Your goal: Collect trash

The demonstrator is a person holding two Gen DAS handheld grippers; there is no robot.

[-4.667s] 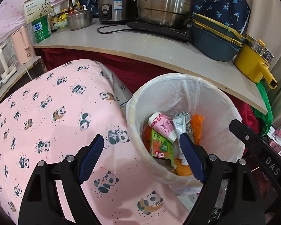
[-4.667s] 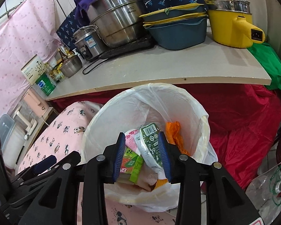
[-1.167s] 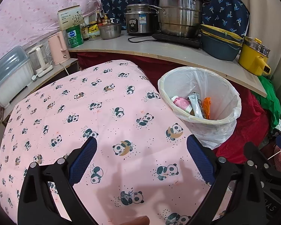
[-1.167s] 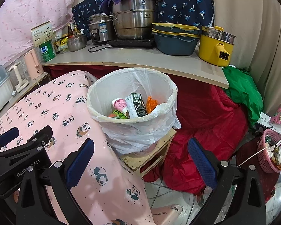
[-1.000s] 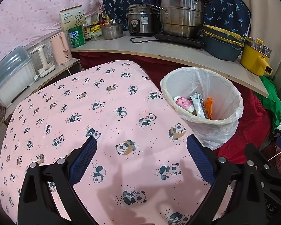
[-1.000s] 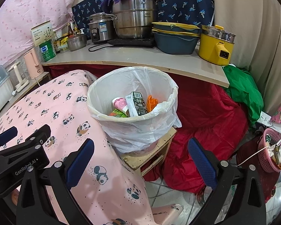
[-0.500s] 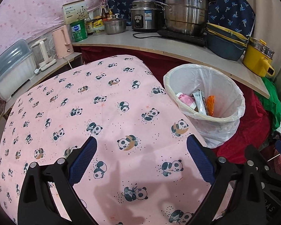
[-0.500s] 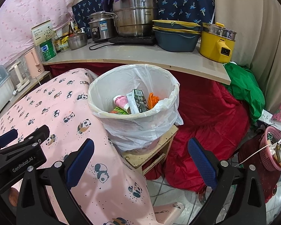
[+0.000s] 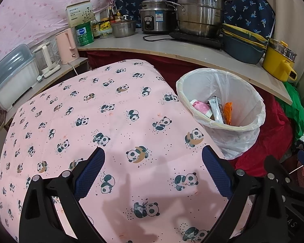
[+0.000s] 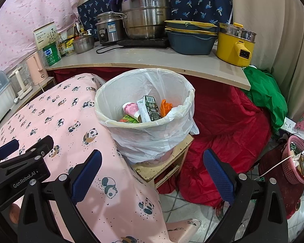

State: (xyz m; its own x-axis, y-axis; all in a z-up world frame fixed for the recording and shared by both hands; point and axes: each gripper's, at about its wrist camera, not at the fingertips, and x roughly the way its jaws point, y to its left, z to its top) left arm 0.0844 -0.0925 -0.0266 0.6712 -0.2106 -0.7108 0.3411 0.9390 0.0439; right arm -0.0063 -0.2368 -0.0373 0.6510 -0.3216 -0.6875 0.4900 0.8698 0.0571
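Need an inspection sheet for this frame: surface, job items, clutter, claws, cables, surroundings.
Surface: pink panda cloth covers the table; no loose trash seen on it.
Job's things: lined trash bin beside the table, on a low wooden stand; holds a pink cup, dark green carton, orange wrapper.
Clutter: nothing seen on the cloth.
Claws: left claw open, empty, over the cloth; right claw open, empty, past the table edge.
Cables: black cord on the counter; white cord from the pink kettle.
Surroundings: counter with steel pots, yellow pot; red cloth below.
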